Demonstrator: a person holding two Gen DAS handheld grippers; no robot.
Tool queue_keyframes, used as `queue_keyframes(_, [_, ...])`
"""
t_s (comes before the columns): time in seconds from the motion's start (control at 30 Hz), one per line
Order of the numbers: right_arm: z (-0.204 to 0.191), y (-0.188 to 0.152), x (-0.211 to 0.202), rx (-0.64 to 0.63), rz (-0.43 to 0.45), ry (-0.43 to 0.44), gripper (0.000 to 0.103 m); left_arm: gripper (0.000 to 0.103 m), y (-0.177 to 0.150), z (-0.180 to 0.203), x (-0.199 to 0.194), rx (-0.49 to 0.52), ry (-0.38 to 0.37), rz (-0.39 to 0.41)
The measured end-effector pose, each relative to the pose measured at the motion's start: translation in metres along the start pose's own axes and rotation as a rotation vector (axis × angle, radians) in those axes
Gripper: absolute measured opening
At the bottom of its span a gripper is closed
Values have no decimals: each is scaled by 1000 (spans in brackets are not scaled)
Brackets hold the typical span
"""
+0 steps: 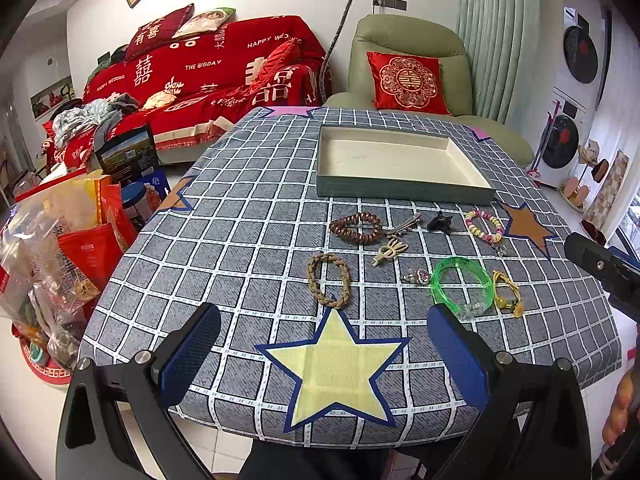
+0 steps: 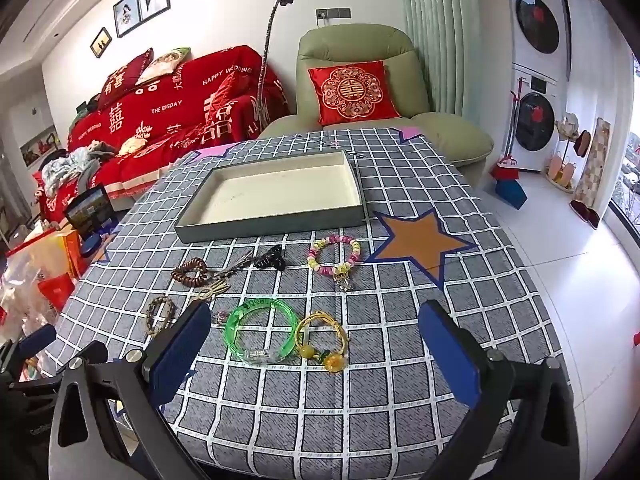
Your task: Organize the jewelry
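Red wedding throws cover the sofa [image 1: 208, 68] against the far wall, and a green armchair [image 2: 356, 76] with a red cushion sits just behind the table [image 2: 360, 392], which wears a grey checked cloth patched with coloured stars. At the far side of the cloth lies a shallow grey tray [image 1: 400, 192] with a pale, bare inside. All the jewelry is spread out on the cloth in front of it, none in the tray: a brown beaded bracelet [image 1: 355, 227], a silver clip touching it, a small black claw clip [image 2: 270, 261], and a pastel bead bracelet [image 2: 335, 259] in the row nearest the tray; closer to me a braided tan bracelet [image 1: 329, 278], a beige bow clip, a small pink charm, a translucent green bangle [image 2: 261, 333] and, touching the bangle's right side, a yellow cord bracelet [image 2: 323, 340] with amber beads. The left gripper [image 1: 325, 360] hangs over the near edge above the yellow star [image 1: 334, 372], jaws spread wide with nothing between them. The right gripper [image 2: 316, 360] hovers tilted down toward the green bangle and the yellow cord bracelet, its blue pads [image 2: 450, 356] also wide apart and touching nothing.
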State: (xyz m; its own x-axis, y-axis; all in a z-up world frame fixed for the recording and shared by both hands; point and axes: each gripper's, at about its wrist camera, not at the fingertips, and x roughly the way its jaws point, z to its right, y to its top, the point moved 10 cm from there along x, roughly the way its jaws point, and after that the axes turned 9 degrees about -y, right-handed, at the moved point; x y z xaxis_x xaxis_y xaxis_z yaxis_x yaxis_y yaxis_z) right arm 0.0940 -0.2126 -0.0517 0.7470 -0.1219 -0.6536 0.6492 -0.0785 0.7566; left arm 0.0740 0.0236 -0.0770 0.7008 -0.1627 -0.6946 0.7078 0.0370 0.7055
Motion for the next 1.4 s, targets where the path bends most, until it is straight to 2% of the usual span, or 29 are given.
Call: queue_keyframes(1.4, [3,-3,2,14,-11,9,103,103,-3,-5,0,0,21,-12])
